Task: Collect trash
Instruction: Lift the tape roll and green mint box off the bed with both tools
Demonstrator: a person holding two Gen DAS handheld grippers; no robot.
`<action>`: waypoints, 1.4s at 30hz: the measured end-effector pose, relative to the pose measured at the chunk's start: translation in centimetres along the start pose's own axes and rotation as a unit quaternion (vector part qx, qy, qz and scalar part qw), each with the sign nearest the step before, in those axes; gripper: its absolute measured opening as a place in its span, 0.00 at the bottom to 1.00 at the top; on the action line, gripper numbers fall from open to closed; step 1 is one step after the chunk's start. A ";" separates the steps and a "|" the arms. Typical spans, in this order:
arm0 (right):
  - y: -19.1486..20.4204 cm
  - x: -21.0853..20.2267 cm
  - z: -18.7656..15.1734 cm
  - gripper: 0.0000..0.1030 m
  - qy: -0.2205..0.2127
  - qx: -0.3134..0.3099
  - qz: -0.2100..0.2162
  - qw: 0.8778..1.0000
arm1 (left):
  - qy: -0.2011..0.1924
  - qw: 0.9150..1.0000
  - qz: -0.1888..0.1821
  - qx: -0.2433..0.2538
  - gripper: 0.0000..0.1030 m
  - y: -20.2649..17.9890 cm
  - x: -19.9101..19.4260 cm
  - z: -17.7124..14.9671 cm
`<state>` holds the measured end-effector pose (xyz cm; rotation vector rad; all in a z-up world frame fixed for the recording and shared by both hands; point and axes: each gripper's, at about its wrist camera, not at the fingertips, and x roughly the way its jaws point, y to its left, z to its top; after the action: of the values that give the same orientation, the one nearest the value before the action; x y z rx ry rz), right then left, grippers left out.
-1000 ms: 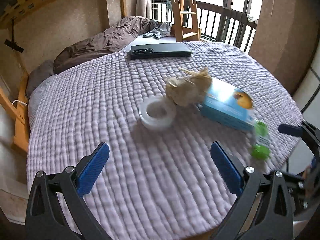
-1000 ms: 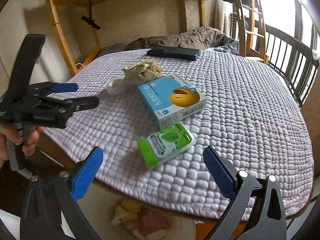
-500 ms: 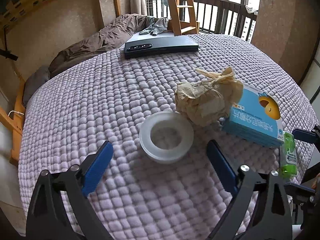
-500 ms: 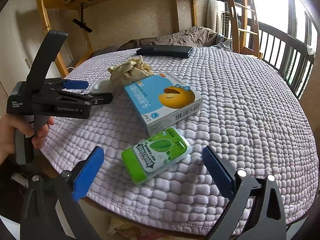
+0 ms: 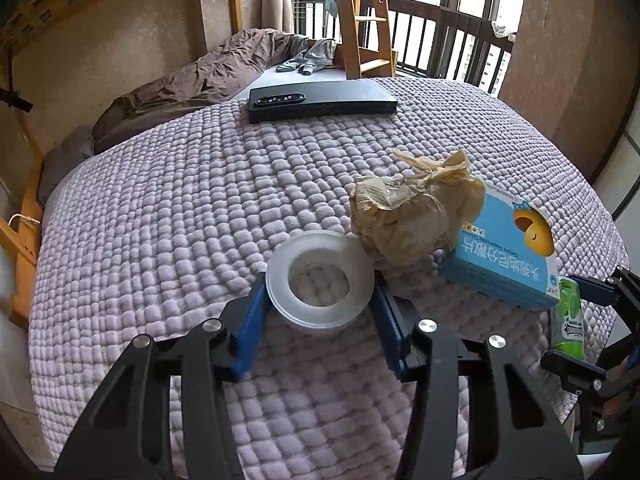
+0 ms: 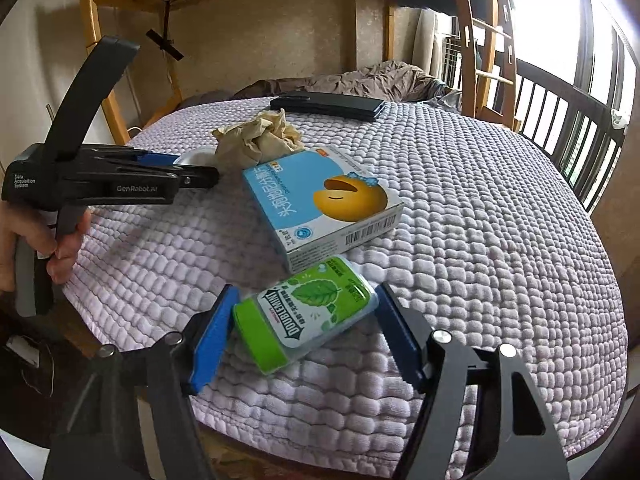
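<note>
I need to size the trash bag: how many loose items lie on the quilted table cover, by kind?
Tape roll: 1
Crumpled paper wad: 1
Blue tablet box: 1
Green mint container: 1
Black flat device: 1
Total: 5

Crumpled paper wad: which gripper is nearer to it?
Left. The left gripper brackets the tape roll lying against the crumpled paper wad. The right gripper brackets the green mint container, beyond the blue box.

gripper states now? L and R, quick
Left gripper: shut on the tape roll, a pad on each side.
Right gripper: shut on the mint box, pads at both ends.
</note>
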<state>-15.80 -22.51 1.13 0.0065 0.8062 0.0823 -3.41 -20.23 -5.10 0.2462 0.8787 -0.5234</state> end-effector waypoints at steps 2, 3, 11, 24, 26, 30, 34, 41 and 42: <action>-0.2 -0.1 0.0 0.67 0.000 0.005 0.004 1.000 | -0.001 1.000 0.000 -0.003 0.50 0.2 -0.2 -0.3; -0.5 -0.2 0.0 0.67 0.000 0.009 0.006 1.000 | -0.002 1.000 0.000 -0.004 0.50 0.3 -0.4 -0.4; -1.3 -1.5 0.1 0.67 -0.001 0.027 0.019 0.999 | -0.002 1.000 0.000 -0.017 0.50 0.4 -1.5 -1.1; -1.5 -2.5 1.0 0.67 0.006 0.033 0.030 0.999 | 0.000 1.000 0.004 -0.021 0.50 -0.4 -3.4 -2.0; -1.5 -2.7 1.1 0.67 0.006 0.035 0.031 0.999 | -0.001 1.000 0.005 -0.021 0.50 -0.5 -3.8 -2.2; -1.6 -3.1 1.2 0.67 0.007 0.040 0.033 0.999 | -0.001 1.000 0.006 -0.020 0.50 -0.8 -4.6 -2.7; -1.7 -3.4 1.4 0.67 0.007 0.043 0.034 0.998 | -0.003 1.000 0.006 -0.023 0.50 -1.0 -5.2 -3.0; -2.0 -4.3 1.6 0.67 0.004 0.045 0.039 0.998 | -0.005 1.000 0.000 -0.026 0.50 -1.6 -6.6 -3.8; -2.0 -4.5 1.6 0.67 0.003 0.045 0.040 0.998 | -0.005 1.000 0.001 -0.024 0.50 -1.7 -6.8 -4.0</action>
<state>-17.60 -24.81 5.39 0.1244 0.8151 0.1219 -10.51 -17.81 -2.24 0.2008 0.8797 -0.5002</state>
